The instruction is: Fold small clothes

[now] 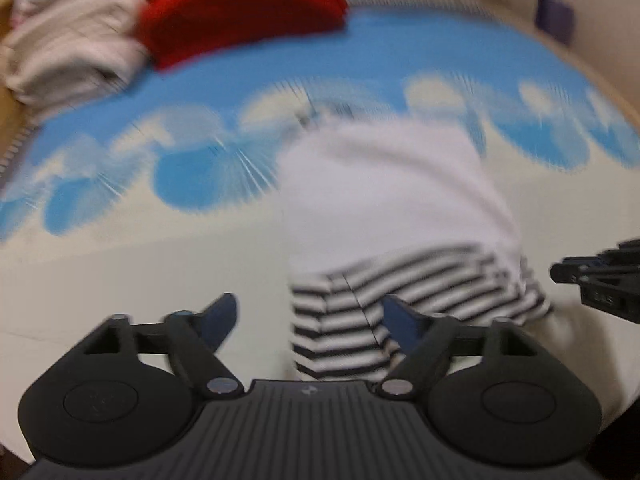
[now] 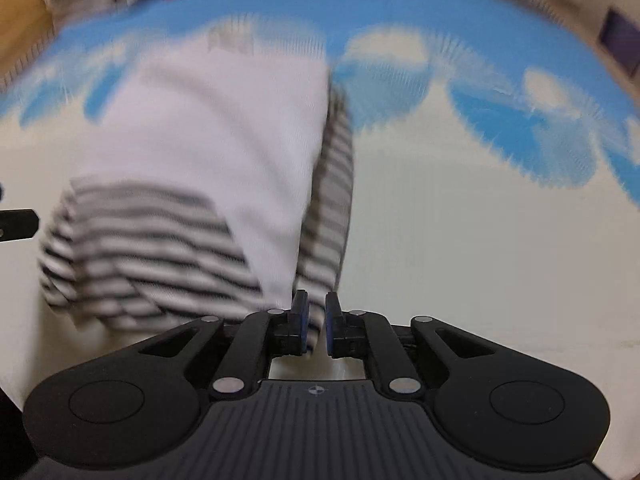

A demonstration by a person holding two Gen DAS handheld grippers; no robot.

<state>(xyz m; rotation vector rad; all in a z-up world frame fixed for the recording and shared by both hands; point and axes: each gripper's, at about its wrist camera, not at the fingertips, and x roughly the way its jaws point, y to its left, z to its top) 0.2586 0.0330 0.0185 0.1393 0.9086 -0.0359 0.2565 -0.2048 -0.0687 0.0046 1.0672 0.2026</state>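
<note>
A small white garment with black-and-white striped sleeves (image 1: 384, 208) lies partly folded on a cream and blue mat (image 1: 140, 264). My left gripper (image 1: 310, 320) is open just above its near striped edge, one finger over the stripes. My right gripper (image 2: 317, 320) is shut on the near striped sleeve end of the same garment (image 2: 224, 152). The right gripper also shows at the right edge of the left wrist view (image 1: 600, 280). Both views are blurred by motion.
A folded red cloth (image 1: 240, 12) and a pile of cream-white clothes (image 1: 72, 48) lie at the far left of the mat. A dark purple object (image 1: 554, 16) stands at the far right. The mat (image 2: 480, 260) extends to the right of the garment.
</note>
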